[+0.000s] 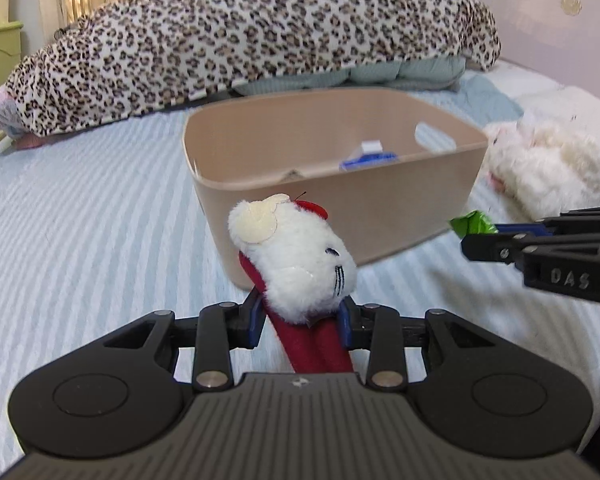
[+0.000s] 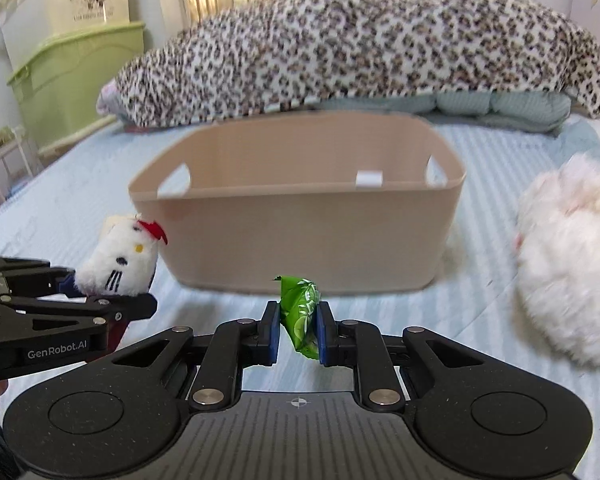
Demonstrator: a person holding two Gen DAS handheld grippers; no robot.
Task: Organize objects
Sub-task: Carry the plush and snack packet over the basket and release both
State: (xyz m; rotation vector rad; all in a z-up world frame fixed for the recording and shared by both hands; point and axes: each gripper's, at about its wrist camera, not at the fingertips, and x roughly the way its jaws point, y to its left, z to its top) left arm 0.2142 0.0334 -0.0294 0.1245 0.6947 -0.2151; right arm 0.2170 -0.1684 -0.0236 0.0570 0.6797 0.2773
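Mid-task, both hands loaded, nothing dropped yet. Left gripper (image 1: 302, 320) is clamped on a white cat plush (image 1: 296, 256) with red bow and red body, head sticking up past the fingertips; beige bin (image 1: 412, 208) sits just ahead of it, slightly to its right. Right gripper (image 2: 298, 330) is pinched on a green snack packet (image 2: 302, 316), packet upright between the pads; the bin's near wall is straight ahead of it, close. From the left wrist view there's already something blue and white (image 1: 368, 158) low inside the bin, so my read is at least one item is in, can't tell what it is. Left to do, as I judge it: lift both loads over the rim and release, then fetch the fluffy white plush (image 2: 572, 260) lying on the bed off to the right gripper's right, just beside the bin. Surface is a soft bed with a pale blue striped cover (image 1: 80, 220), so the bin may shift if nudged. Beyond the bin: leopard-print blanket (image 2: 360, 48) heaped over a pale green quilt (image 2: 500, 106). Far left of the right gripper: stacked green and cream storage boxes (image 2: 72, 68); curtained window behind.
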